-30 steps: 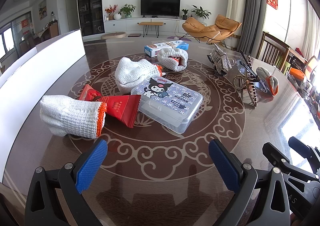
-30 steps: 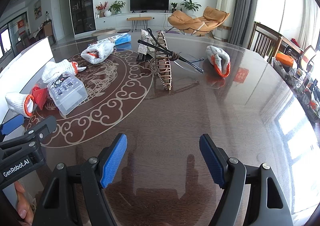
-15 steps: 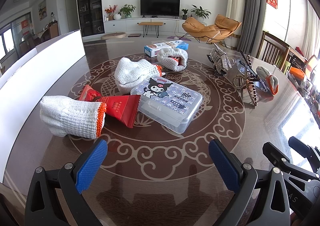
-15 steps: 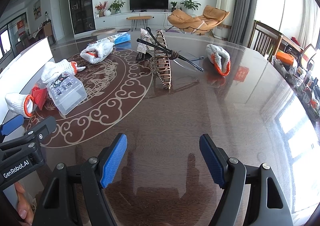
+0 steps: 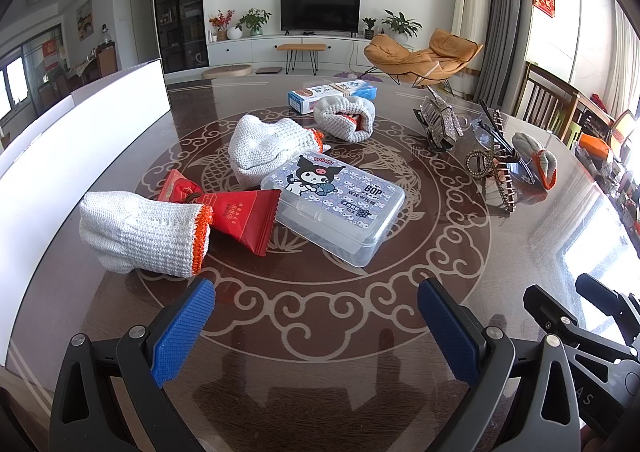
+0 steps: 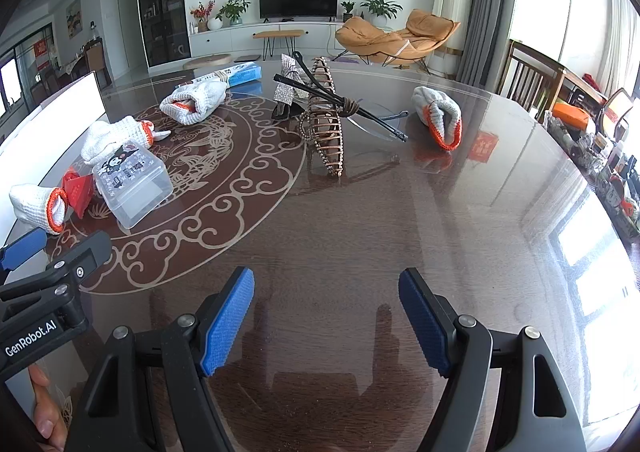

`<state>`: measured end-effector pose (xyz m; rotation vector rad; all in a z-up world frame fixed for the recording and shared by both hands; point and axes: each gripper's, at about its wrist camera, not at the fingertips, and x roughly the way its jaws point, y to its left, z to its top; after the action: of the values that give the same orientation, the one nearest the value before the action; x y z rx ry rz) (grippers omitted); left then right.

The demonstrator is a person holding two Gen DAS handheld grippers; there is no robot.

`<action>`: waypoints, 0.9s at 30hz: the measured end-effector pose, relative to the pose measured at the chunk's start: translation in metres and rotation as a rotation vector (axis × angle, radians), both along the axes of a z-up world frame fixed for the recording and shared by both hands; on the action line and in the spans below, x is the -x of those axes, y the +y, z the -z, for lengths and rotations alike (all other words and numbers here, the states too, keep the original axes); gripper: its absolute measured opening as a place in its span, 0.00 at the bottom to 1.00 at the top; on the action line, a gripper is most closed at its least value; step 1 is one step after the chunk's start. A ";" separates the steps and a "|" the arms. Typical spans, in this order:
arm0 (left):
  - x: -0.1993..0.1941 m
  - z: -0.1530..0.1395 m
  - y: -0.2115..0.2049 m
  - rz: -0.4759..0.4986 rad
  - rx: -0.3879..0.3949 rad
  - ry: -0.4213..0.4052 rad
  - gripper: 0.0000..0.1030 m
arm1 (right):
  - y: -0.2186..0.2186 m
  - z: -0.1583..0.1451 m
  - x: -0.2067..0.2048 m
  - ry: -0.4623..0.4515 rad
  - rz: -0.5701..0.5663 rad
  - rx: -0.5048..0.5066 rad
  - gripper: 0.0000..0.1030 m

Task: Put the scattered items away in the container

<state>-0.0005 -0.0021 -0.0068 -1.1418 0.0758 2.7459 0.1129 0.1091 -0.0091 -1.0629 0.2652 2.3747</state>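
Note:
Scattered on the dark round table (image 5: 320, 316) lie several white knit gloves with orange cuffs; the nearest glove (image 5: 140, 232) is at the left. Beside it lie a red packet (image 5: 244, 218) and a clear plastic box (image 5: 334, 202) with a cartoon lid. A white container wall (image 5: 80, 140) runs along the left edge. Further right stand a brown hair claw (image 6: 326, 124), a rhinestone clip (image 5: 442, 120) and glasses (image 6: 376, 118). My left gripper (image 5: 316, 328) is open above the near table edge. My right gripper (image 6: 326, 316) is open too, over bare table.
A blue and white carton (image 5: 332, 94) lies at the far side. Another glove (image 6: 438, 118) rests at the right. A wooden chair (image 6: 528, 82) stands beyond the table's right rim. A hand (image 6: 44, 408) holds the left gripper's handle at the lower left.

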 end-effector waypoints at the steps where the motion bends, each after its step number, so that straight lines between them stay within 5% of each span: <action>1: 0.000 0.000 0.000 0.001 0.000 0.000 1.00 | 0.000 0.000 0.000 0.000 0.000 0.000 0.74; 27: 0.000 0.000 0.000 0.016 0.001 0.000 1.00 | 0.000 0.002 0.000 -0.005 0.007 -0.001 0.74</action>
<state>-0.0005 -0.0020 -0.0066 -1.1364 0.0858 2.7323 0.1125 0.1095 -0.0109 -1.0661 0.2655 2.3653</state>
